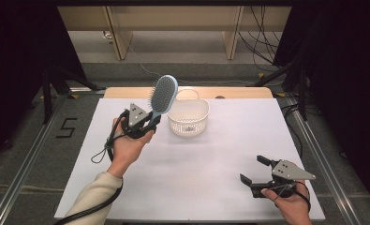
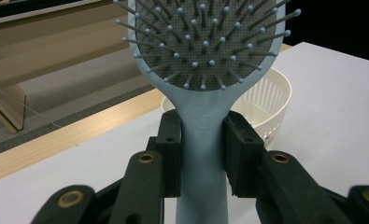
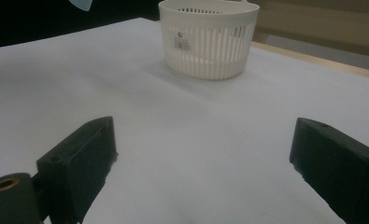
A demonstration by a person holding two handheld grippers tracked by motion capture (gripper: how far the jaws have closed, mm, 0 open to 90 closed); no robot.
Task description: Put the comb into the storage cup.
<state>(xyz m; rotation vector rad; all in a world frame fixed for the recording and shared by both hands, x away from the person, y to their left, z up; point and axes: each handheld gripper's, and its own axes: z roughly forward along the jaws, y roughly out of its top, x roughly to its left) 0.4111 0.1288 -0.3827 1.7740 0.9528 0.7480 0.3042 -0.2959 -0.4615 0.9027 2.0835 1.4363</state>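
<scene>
A light blue hairbrush (image 1: 163, 95) with grey bristles is held up in the air, head upward, just left of a white slatted basket (image 1: 188, 118). My left gripper (image 1: 151, 120) is shut on the brush's handle (image 2: 203, 154), which sits between both jaws in the left gripper view, with the basket (image 2: 271, 100) behind it. My right gripper (image 1: 254, 169) rests low at the table's front right, open with nothing between its fingers. In the right gripper view the basket (image 3: 209, 38) stands ahead, and a tip of the brush (image 3: 81, 4) shows at the top left.
A white sheet (image 1: 196, 159) covers the table, with a wooden edge (image 1: 126, 92) showing at the back. A floor marking "5" (image 1: 66, 127) lies to the left. Cables (image 1: 262, 42) and table legs stand behind.
</scene>
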